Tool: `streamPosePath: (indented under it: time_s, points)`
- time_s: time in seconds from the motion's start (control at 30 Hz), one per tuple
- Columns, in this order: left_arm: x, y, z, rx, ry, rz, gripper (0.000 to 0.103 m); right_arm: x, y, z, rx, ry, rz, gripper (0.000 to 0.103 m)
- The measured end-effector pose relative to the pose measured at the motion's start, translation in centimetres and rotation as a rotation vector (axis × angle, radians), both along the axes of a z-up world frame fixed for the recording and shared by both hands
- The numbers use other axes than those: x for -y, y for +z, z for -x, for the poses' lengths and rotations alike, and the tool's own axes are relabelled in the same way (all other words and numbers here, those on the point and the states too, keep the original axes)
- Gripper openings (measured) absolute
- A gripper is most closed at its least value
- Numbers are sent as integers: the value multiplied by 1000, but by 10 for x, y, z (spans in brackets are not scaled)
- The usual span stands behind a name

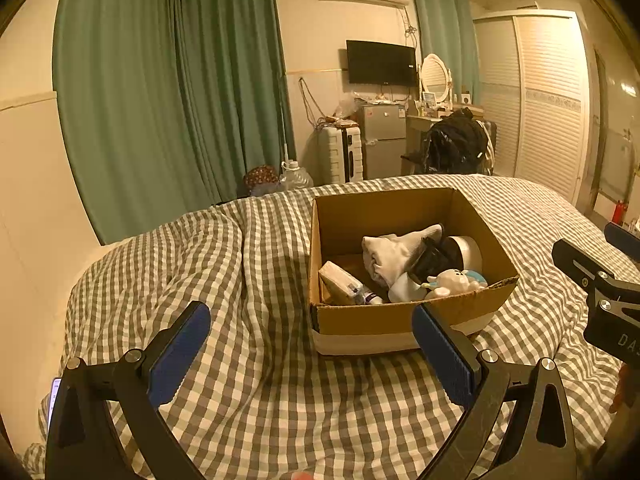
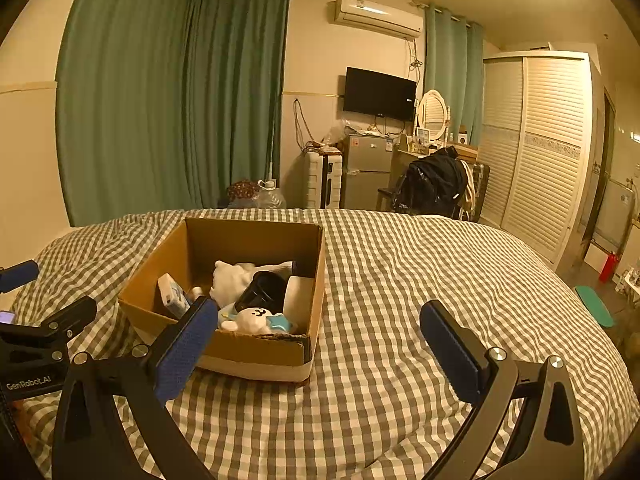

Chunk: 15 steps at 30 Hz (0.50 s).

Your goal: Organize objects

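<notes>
Holding nothing – two grippers, left gripper, right gripper (both agape), one box

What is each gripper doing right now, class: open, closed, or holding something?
Left gripper: open, holding nothing, above the bedcover.
Right gripper: open, holding nothing, near the box.

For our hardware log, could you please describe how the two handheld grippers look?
Both the left gripper and right gripper share black angular frames with silver bolts and ribbed blue finger pads. White lettering marks the bodies; the left's reads "GenRobot.AI".
</notes>
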<state>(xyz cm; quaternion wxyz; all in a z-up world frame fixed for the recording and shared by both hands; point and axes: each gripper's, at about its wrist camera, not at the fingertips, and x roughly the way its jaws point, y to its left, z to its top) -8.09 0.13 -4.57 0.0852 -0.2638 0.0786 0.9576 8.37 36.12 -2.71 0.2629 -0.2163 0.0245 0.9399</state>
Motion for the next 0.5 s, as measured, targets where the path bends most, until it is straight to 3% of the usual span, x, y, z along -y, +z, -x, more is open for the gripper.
streamPosePath:
  time_s: [0.5]
  points:
    - [1, -2, -1, 7, 1, -2, 103, 0, -3, 2, 8, -4, 0, 102]
